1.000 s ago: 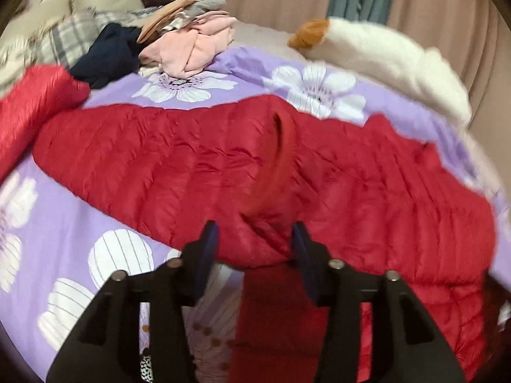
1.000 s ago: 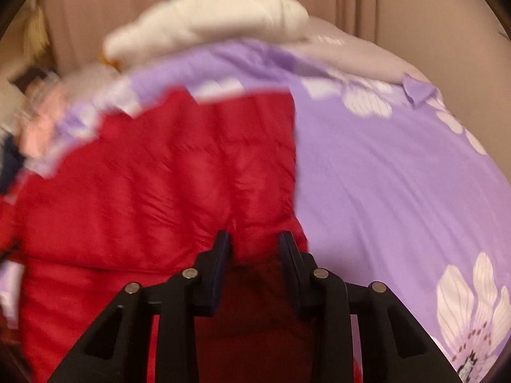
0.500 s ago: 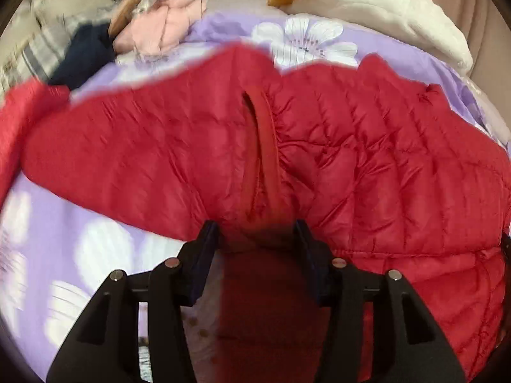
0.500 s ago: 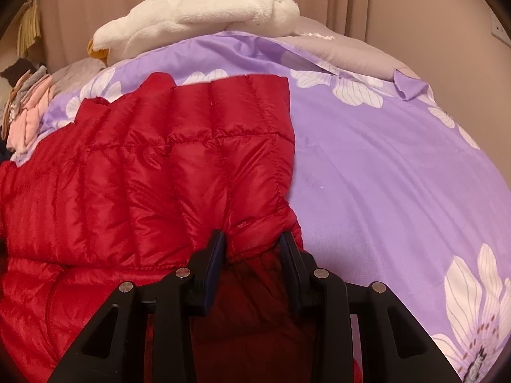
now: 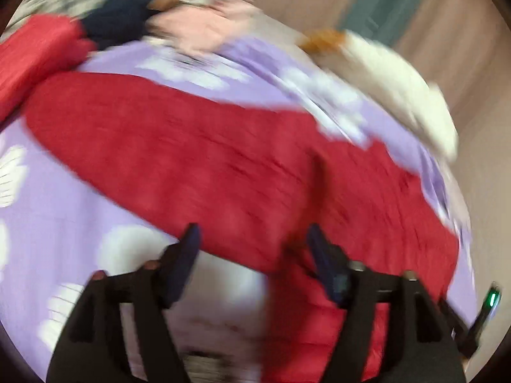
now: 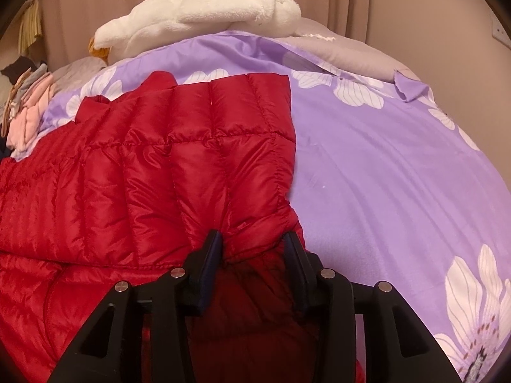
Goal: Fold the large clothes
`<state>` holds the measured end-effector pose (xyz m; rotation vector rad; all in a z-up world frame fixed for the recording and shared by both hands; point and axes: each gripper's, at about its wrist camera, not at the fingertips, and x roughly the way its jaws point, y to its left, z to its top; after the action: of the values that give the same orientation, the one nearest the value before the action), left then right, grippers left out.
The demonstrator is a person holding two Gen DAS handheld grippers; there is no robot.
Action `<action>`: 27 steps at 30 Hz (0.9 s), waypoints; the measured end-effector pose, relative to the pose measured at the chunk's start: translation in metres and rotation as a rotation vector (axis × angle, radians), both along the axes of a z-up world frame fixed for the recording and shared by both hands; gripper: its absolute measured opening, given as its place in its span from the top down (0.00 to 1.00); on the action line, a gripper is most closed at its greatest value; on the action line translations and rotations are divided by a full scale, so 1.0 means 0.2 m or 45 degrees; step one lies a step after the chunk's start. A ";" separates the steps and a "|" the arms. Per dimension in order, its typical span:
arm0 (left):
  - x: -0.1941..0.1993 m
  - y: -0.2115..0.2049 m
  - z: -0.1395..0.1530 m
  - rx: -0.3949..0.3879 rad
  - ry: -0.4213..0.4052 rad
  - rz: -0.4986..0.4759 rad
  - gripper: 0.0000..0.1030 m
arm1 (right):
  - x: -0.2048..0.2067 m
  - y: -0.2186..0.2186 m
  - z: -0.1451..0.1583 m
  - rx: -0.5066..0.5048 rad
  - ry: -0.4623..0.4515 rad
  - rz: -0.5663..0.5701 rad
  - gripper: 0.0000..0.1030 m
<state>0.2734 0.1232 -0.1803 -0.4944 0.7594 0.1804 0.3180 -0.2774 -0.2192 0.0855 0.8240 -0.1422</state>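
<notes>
Two grippers work a red down jacket (image 6: 179,166) spread on the bed (image 6: 383,159). The left gripper (image 5: 252,249) has just let go, jaws opening wide. The right gripper (image 6: 252,249), jaws easing, still pinches the hem. Next, I judge: release and regrip for another fold.

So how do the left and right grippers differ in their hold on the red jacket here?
The left gripper stands wide, fingers clear of the red jacket edge between them; the right gripper is narrower, jacket fabric bunched against both fingers. The left view is motion-blurred, the right sharp. Shared: both have just been opening, at the jacket's near edge.
</notes>
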 end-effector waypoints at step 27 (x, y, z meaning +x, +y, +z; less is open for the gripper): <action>0.00 0.77 -0.19 0.136 0.092 0.416 0.85 | 0.00 -0.05 -0.01 0.082 -0.014 0.010 0.56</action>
<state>0.2731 0.2779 -0.2182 -0.5106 0.7321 0.5429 0.3177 -0.2874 -0.2212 0.1433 0.8178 -0.1078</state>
